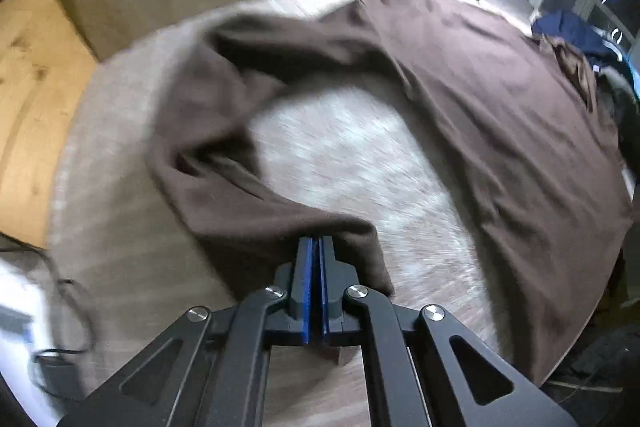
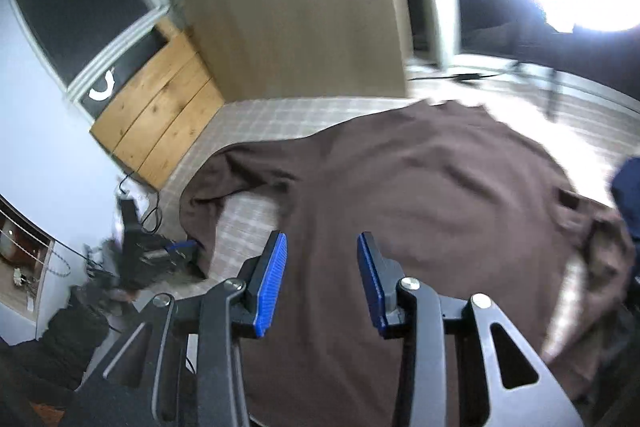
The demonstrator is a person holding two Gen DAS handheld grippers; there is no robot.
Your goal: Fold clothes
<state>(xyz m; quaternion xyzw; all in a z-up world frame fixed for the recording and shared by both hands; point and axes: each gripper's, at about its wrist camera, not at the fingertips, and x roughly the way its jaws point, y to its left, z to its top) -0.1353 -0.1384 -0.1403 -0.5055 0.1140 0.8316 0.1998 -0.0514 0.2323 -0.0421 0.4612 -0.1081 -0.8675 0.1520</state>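
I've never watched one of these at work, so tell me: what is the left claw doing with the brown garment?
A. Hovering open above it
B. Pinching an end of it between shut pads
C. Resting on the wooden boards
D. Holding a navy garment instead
B: in the left wrist view the left claw has its blue pads closed together on a bunched end of the brown garment.

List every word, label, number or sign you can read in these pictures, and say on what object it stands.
No readable text in either view.
White curved mark on the dark panel by the window: a shape only, no letters.
Brown garment: no print or label visible.
Both pictures are blurred.
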